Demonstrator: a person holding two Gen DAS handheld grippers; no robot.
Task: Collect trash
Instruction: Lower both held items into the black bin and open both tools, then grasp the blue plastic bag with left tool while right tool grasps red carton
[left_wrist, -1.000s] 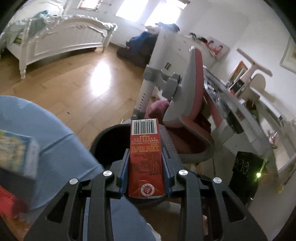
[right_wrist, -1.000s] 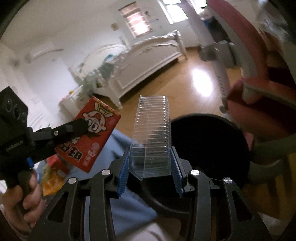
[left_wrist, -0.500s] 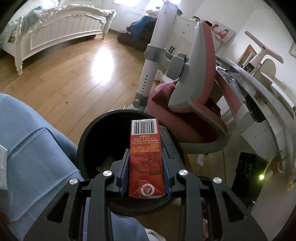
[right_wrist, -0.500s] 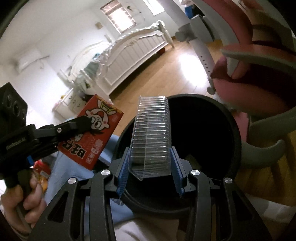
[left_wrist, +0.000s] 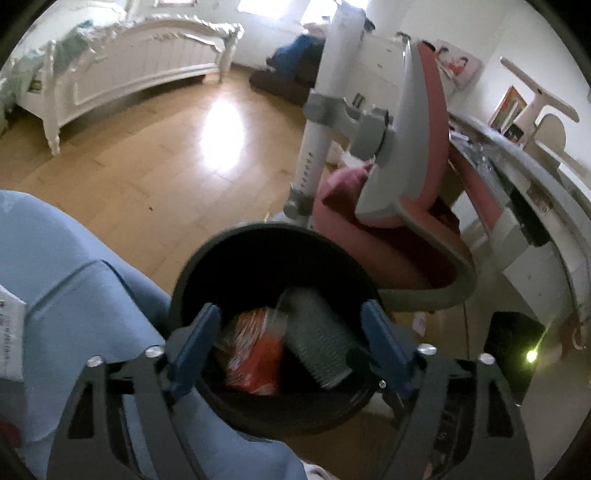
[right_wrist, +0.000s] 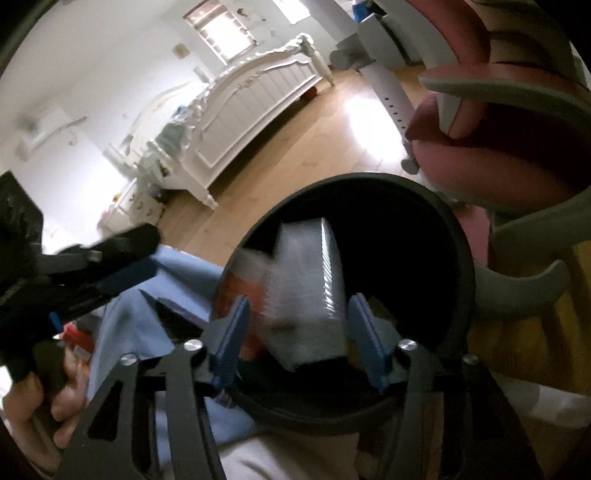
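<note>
A round black trash bin (left_wrist: 192, 266) stands on the floor below both grippers; it also shows in the right wrist view (right_wrist: 458, 236). My left gripper (left_wrist: 291, 347) is open and empty over the bin's near rim. The red drink carton (left_wrist: 255, 350) lies blurred inside the bin, beside the clear ribbed plastic tray (left_wrist: 317, 347). My right gripper (right_wrist: 299, 336) is open, and the clear tray (right_wrist: 310, 295) sits blurred between its spread fingers, inside the bin, with the red carton (right_wrist: 240, 291) partly hidden behind it. The left gripper (right_wrist: 110, 254) shows at the left.
A pink and grey chair (left_wrist: 402, 206) stands right behind the bin. A blue cloth (left_wrist: 66, 295) lies at the bin's left. A white bed (left_wrist: 129, 77) stands far across the wooden floor (left_wrist: 155, 162). A desk (left_wrist: 535, 177) runs along the right.
Both grippers have opened. The red carton and the clear tray have left the fingers and dropped into the black bin.
</note>
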